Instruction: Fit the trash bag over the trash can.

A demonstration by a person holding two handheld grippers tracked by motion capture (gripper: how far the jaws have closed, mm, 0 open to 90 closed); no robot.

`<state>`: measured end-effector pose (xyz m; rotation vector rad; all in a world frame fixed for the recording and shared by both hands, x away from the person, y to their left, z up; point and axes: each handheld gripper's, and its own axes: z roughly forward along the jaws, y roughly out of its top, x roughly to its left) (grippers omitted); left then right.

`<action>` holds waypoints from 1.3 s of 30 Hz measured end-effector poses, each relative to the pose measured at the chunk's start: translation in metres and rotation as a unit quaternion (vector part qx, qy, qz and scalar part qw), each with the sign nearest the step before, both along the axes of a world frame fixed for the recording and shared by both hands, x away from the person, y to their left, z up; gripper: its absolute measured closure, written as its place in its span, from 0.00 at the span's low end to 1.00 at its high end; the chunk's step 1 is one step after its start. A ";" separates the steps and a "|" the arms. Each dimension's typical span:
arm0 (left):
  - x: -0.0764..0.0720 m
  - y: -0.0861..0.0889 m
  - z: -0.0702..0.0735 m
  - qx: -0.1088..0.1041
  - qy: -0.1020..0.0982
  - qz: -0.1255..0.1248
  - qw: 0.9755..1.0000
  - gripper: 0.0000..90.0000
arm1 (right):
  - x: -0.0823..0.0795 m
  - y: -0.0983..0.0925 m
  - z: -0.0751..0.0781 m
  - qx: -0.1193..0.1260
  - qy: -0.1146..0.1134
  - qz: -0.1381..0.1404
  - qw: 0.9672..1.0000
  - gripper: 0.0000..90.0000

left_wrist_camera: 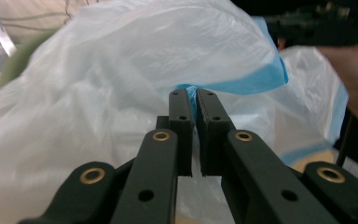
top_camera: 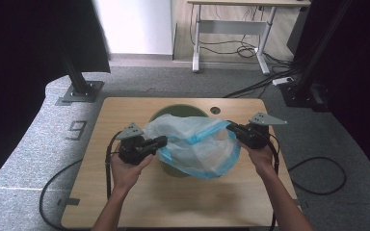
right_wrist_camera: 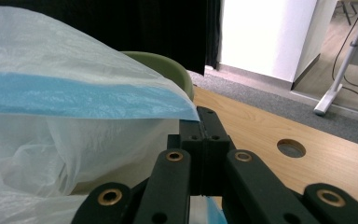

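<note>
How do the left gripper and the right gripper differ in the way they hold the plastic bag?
The left gripper pinches the plastic bag at its left edge, pointing right; the right gripper pinches its right edge, pointing left. The right one sits farther up the table. Both are shut on the bag's blue band above the green bowl.

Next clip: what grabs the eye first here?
A translucent white plastic bag with a blue rim band is stretched mid-table between the left gripper and the right gripper, each with jaws pinched on the blue edge. Under it sits a round olive-green bin on the light wooden table.
</note>
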<state>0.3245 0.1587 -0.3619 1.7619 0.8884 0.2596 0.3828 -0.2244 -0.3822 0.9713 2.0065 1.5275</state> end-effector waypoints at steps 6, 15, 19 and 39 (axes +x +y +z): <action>0.014 0.029 0.001 -0.075 -0.002 0.026 0.997 0.98 | 0.017 0.001 0.002 0.005 0.014 -0.003 1.000 0.98; 0.038 0.055 -0.002 -0.085 -0.005 0.068 0.994 0.99 | 0.055 0.010 -0.004 0.005 0.040 -0.015 0.999 0.98; 0.050 0.060 -0.003 -0.081 -0.003 0.083 0.993 0.99 | 0.073 0.021 -0.009 0.000 0.043 -0.020 0.999 0.98; 0.105 0.065 -0.040 -0.028 0.058 0.120 0.991 0.99 | 0.120 0.047 -0.047 0.000 0.103 -0.033 0.994 0.98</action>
